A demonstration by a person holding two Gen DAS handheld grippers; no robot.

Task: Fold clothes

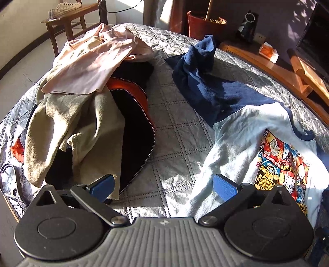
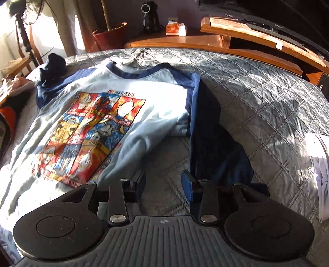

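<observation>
A light blue shirt with navy sleeves and a bright cartoon print lies front up on the grey quilted bed. It also shows at the right of the left wrist view. Its navy right sleeve runs down toward my right gripper, which is open and empty just above the quilt between the shirt's hem and that sleeve. My left gripper is open and empty, with its right finger over the shirt's lower left edge.
A pile of clothes lies left of the shirt: a pink garment, a beige fleece and a black jacket with orange lining. A wooden chair, a red plant pot and a wooden TV bench stand beyond the bed. White cloth lies at the right edge.
</observation>
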